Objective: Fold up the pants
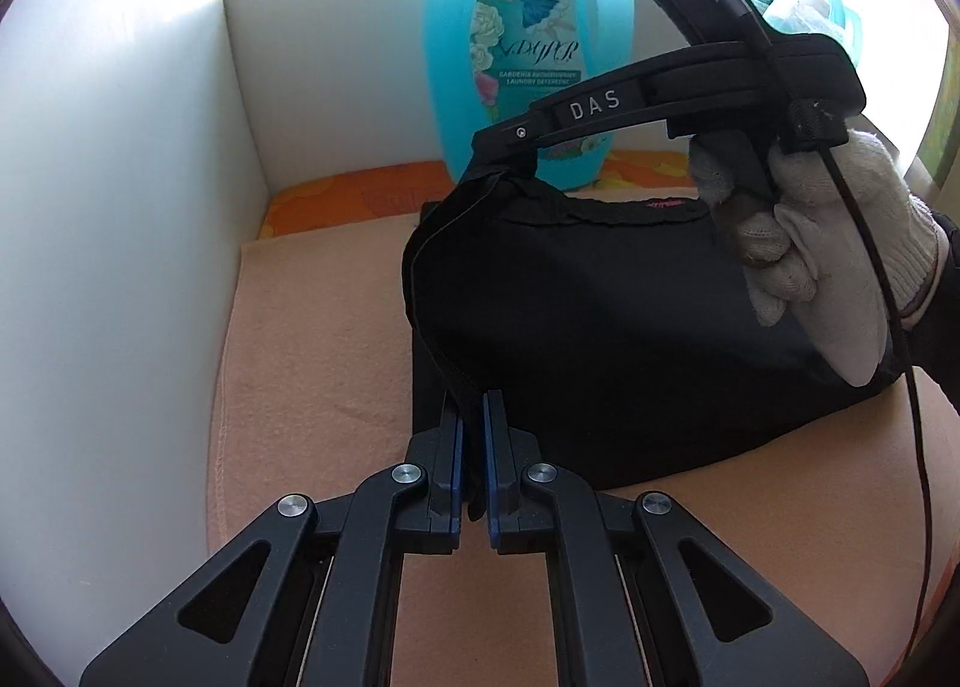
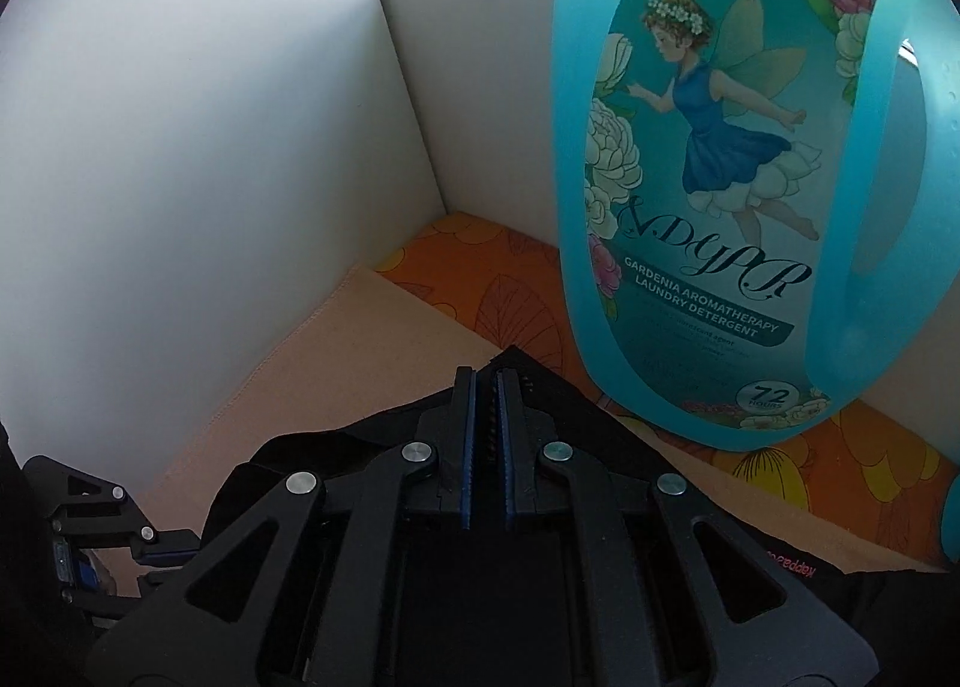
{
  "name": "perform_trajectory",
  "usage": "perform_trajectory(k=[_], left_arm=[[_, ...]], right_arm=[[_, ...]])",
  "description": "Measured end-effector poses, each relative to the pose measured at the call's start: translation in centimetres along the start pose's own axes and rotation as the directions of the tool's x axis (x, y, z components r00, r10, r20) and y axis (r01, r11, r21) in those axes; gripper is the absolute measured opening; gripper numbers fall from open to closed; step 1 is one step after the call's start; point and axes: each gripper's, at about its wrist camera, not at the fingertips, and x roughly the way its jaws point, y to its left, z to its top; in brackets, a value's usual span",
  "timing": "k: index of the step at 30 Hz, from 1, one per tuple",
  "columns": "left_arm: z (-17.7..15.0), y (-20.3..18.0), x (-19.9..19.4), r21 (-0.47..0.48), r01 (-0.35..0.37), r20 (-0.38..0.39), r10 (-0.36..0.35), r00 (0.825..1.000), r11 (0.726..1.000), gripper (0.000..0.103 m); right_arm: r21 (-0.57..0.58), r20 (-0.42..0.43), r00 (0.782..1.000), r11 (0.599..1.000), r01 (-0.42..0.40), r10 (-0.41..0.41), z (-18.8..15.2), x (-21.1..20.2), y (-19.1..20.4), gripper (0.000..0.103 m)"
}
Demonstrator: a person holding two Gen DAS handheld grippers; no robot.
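Surface: you work on a table covered by a peach cloth (image 1: 312, 339), and an orange flowered cloth (image 2: 480, 291) shows beyond it at 12 o'clock.
Room: white walls (image 1: 120, 207) meet in a corner at 11 o'clock, with bright window light above them.
Bottle: a blue detergent bottle (image 1: 528, 45) stands upright on the flowered cloth at 12 to 1 o'clock, just behind the pants.
Pants: the black pants (image 1: 600, 339) lie folded on the peach cloth, with their upper layer lifted off the lower one along the left edge.
Left gripper: your left gripper (image 1: 474, 447) has its jaws clenched on the near left corner of that lifted layer, black cloth showing between the blue pads.
Right gripper: in the left view your right gripper (image 1: 516, 159) pinches the far left corner at 12 o'clock; in its own view the jaws stand nearly closed, with a dark fabric edge between the pads.
Right hand: your white-gloved right hand (image 1: 804, 243) grips the handle at 2 o'clock, above the pants.
Edges: the pants' far corner lies near the bottle's base; the wall runs along 9 o'clock, with a strip of bare peach cloth between it and the pants.
Open room: bare peach cloth lies toward 6 o'clock, under your left gripper.
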Motion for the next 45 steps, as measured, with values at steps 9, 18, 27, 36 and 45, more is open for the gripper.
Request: perform_trajectory(k=[9,18,27,36,45], left_arm=[[-0.5,-0.3,2.7,0.050,-0.199,-0.021,0.200,0.980,0.979,0.022],[-0.5,-3.0,-2.0,0.084,-0.160,0.081,0.153,0.985,0.984,0.038],[-2.5,-14.2,-1.6,0.304,0.094,0.053,-0.115,0.992,0.948,0.038],[-3.3,-17.2,0.1,0.333,0.126,-0.015,-0.128,0.992,0.934,0.038],[-3.4,-17.0,0.0,0.341,0.120,-0.008,-0.125,0.992,0.932,0.038]], right_arm=[[0.070,0.134,0.988,0.994,-0.082,0.072,-2.1,-11.3,-3.6,0.036],[0.086,0.124,0.992,0.996,0.005,-0.015,-15.4,-25.6,-7.9,0.038],[0.175,-0.005,0.986,0.971,0.166,-0.167,-29.2,-27.5,-10.1,0.038],[-0.083,-0.045,0.922,0.922,0.379,-0.384,-29.5,-22.9,-6.0,0.038],[0.284,-0.110,0.980,0.940,0.191,-0.166,-32.7,-25.0,-9.5,0.041]])
